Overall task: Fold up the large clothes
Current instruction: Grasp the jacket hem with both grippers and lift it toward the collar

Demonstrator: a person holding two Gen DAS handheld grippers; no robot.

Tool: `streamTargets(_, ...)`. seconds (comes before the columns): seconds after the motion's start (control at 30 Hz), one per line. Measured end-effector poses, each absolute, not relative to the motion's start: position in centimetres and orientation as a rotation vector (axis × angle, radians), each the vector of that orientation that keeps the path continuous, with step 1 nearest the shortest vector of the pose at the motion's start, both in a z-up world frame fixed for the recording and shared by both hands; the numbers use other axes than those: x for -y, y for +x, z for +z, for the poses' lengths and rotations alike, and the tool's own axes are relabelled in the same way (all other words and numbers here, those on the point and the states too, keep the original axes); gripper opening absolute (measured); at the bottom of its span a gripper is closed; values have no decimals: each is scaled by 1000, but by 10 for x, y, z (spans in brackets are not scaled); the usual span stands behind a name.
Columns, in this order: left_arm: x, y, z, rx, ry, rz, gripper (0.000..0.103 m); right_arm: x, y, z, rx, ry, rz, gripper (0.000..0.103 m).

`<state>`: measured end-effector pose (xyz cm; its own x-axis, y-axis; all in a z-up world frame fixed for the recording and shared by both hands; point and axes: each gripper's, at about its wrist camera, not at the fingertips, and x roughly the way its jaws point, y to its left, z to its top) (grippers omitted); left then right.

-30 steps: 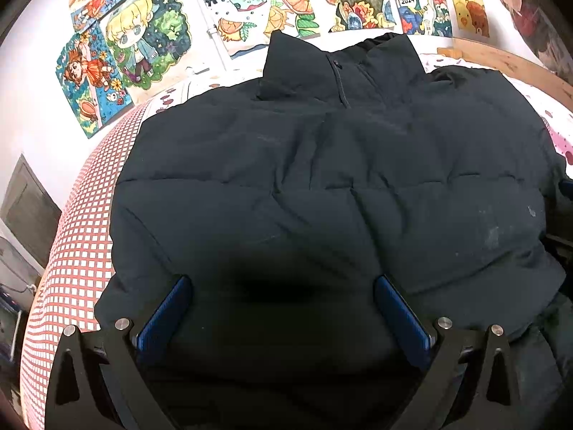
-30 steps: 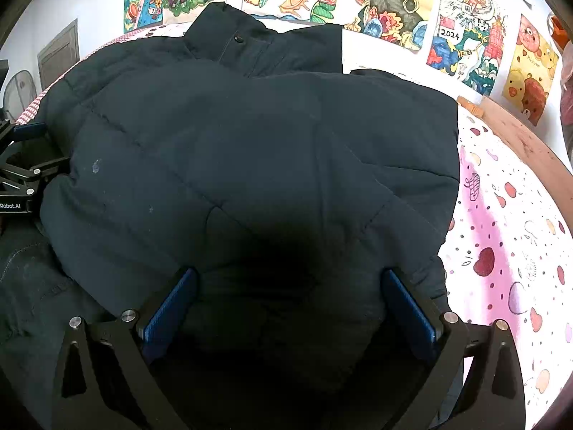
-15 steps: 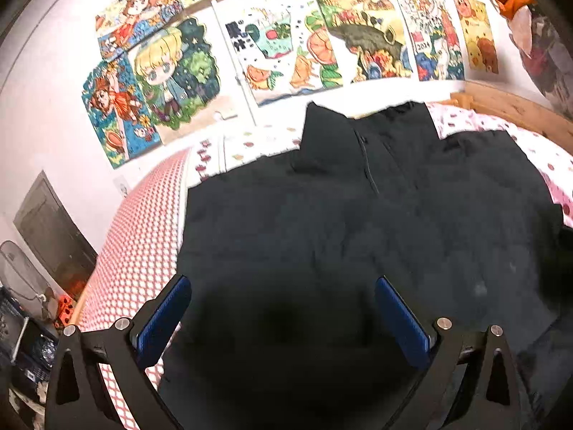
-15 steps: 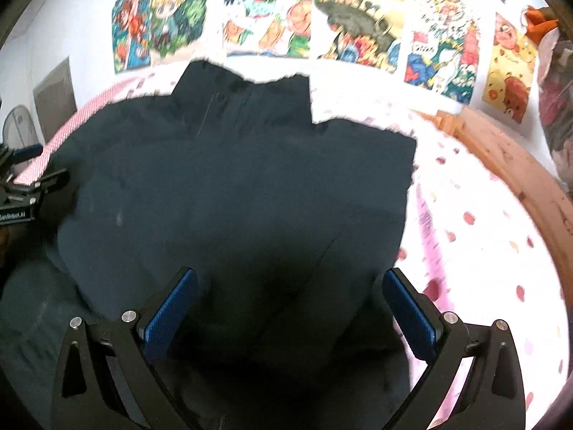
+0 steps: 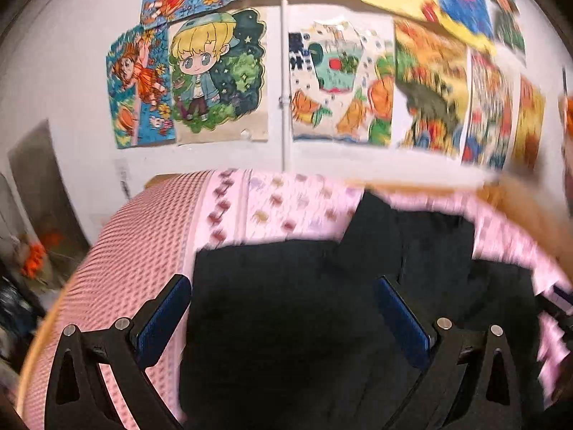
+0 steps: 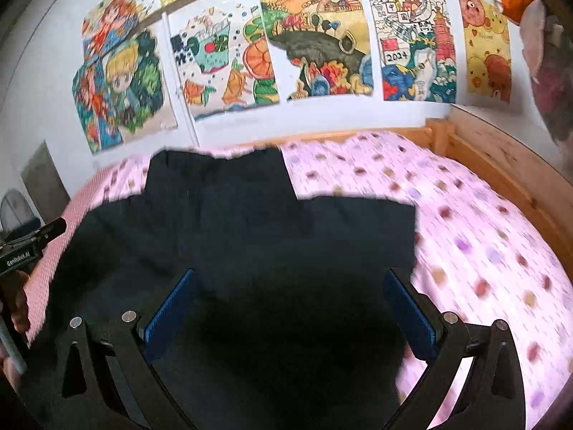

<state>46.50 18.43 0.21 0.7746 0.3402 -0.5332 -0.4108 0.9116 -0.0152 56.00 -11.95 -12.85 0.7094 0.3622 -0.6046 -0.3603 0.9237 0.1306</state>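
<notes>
Pink bedsheet [image 6: 465, 222] dotted with small coloured shapes, spread over a bed with a wooden frame [image 6: 501, 157]; red-and-white checked cover [image 5: 118, 251] along the left side; colourful drawings taped across the white wall, among them a blond cartoon child [image 5: 215, 71] and a 2024 dragon poster [image 6: 415, 39]; plush toy [image 6: 537, 36] at far right

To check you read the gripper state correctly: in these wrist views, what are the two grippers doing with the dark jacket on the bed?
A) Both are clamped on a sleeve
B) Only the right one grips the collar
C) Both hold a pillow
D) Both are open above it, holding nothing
D: the left gripper and right gripper both show fingers spread wide, with the jacket flat on the bed beneath them.
</notes>
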Motion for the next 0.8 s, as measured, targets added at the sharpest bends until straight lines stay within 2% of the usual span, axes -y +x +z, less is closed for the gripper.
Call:
streamTargets(0.13,-192,509,4,-531,-171,326,103,90,602,-135,-684,79,436,101)
streamTargets(0.37,-196,588,-22,-619,-256,296,103,61,669,-171,-716,272,390,101)
streamTargets(0.5,-202,613,-39,-616,-306,305,101,56,694,-190,-737,328,356,95)
streamTargets(0.53,-203,618,-43,-615,-323,297,92,56,698,-192,-742,341,363,90)
streamTargets(0.57,-203,622,-48,-617,-341,270,78,55,702,-194,-751,353,375,85)
streamTargets(0.6,-203,625,-52,-626,-353,249,72,53,705,-196,-757,356,385,74)
streamTargets(0.63,-201,628,-56,-637,-368,226,59,50,706,-198,-759,354,395,63)
streamTargets(0.67,-201,629,-58,-638,-380,211,44,47,706,-199,-757,346,408,59)
streamTargets(0.7,-200,628,-60,-634,-392,197,37,45,703,-198,-749,338,426,48)
streamTargets(0.73,-200,625,-60,-621,-414,175,22,44,700,-197,-737,323,434,39)
streamTargets(0.77,-198,621,-59,-607,-428,164,19,44,697,-195,-723,309,433,37)
streamTargets(0.8,-197,618,-58,-599,-429,162,17,43,694,-193,-710,298,434,31)
